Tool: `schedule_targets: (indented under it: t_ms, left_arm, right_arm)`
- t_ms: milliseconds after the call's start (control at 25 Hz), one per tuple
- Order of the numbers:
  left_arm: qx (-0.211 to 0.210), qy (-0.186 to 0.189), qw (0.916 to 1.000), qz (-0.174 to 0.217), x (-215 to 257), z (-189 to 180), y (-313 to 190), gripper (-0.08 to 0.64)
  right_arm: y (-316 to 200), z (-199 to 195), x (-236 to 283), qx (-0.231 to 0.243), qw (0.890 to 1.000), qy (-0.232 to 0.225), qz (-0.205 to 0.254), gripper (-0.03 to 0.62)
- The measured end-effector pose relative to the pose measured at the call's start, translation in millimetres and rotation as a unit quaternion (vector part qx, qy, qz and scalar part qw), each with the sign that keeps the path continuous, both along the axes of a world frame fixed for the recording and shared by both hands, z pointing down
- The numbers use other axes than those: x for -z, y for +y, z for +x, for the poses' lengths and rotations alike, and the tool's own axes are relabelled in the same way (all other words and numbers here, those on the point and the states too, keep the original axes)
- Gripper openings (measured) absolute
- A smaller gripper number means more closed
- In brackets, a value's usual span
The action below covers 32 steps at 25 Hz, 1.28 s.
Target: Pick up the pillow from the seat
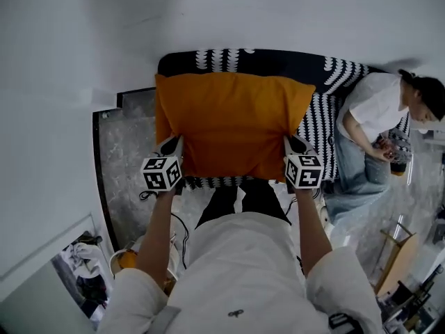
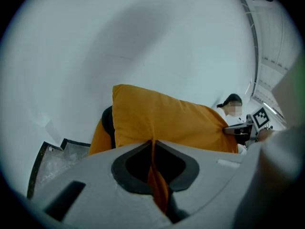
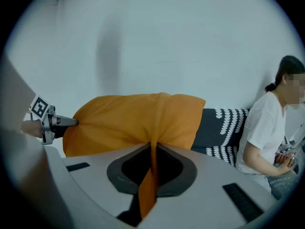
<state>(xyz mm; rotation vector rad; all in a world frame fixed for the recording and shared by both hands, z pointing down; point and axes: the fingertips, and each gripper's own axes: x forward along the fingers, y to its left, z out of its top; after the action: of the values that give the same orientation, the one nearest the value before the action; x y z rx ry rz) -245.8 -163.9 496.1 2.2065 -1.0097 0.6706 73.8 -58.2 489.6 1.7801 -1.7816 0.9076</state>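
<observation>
One pale wall (image 1: 208, 12) stood behind a long seat (image 1: 334, 75) with a black-and-white patterned cover. A person in a white top (image 1: 375, 106) sat at the seat's right end. The orange pillow (image 1: 233, 120) was held up over the left part of the seat, spread wide between two grippers. The left gripper (image 1: 172, 147) had its fingers pinched tight on a fold of fabric at the pillow's near left corner. The right gripper (image 1: 295, 145) clamped the near right corner the same way.
</observation>
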Motion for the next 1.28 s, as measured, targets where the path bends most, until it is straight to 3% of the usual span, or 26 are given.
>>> schedule_targets:
  t_ms: [240, 480, 920, 1280]
  left_arm:
    - [-0.010, 0.018, 0.9994, 0.028, 38.1, -3.4, 20.1, 0.015]
    - [0.002, 0.010, 0.9996, 0.028, 51.9, -10.5, 56.3, 0.014]
    - [0.030, 0.017, 0.9992, 0.021, 60.3, 28.1, 173.9, 0.014]
    - [0.049, 0.028, 0.9973, 0.046, 92.3, 49.7, 270.5, 0.014]
  right_arm:
    - [30.2, -4.9, 23.8, -0.020, 0.999, -0.012, 0.027, 0.025]
    - [64.0, -10.7, 37.4, -0.012, 0.999, -0.024, 0.043, 0.025]
    - [172.6, 31.8, 53.7, 0.000, 0.998, -0.029, 0.054, 0.021]
    - [258.0, 57.8, 78.3, 0.014, 0.995, -0.036, 0.092, 0.021]
